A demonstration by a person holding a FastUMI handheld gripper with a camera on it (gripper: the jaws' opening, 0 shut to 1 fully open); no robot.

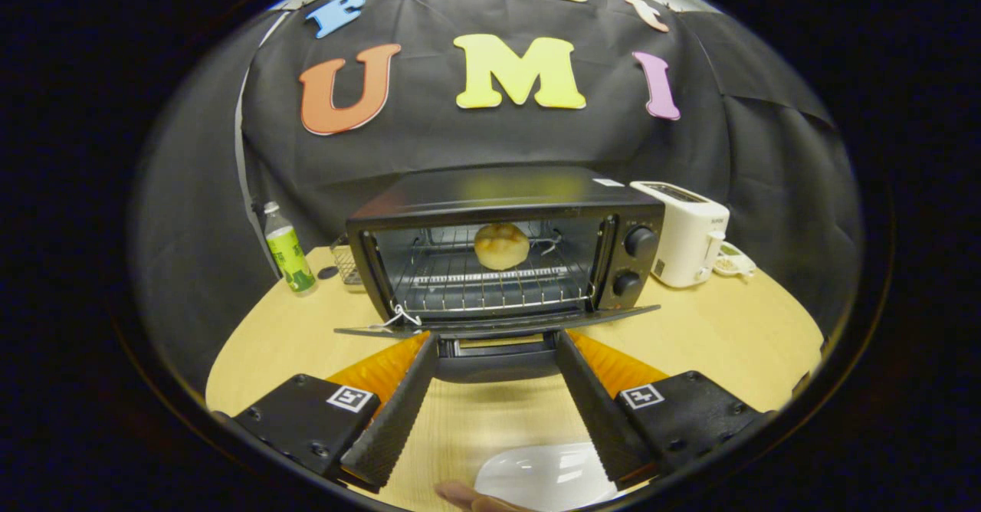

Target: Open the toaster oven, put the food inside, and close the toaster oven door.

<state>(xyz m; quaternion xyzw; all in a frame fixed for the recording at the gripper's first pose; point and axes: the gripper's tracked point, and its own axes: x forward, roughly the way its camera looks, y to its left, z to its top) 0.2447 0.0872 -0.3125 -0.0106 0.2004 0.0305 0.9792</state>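
A: Door (498,320) of toaster oven (506,251) hangs down, roughly level, its handle (497,359) just ahead of the fingers; food, a pale round bun (501,246), sits on the wire rack (490,282) inside, well back; closing looks like the step left.

B: Handling, as a judgement?

A: Door likely stiff, hinged at its bottom edge, glass and metal, probably light enough to swing with one push; handle is a smooth dark bar, possibly slippery; I would take it at mid-length, or lift from under its front lip; bun looks soft and needs no further touching.

B: Gripper (497,339)?

A: Fingers spread wide, tips reaching up to the door's front edge on either side of the handle; whether they touch it I cannot tell; nothing clamped between them; a white plate (548,485) lies on the wooden surface (728,336) near their bases, a fingertip (467,495) beside it.
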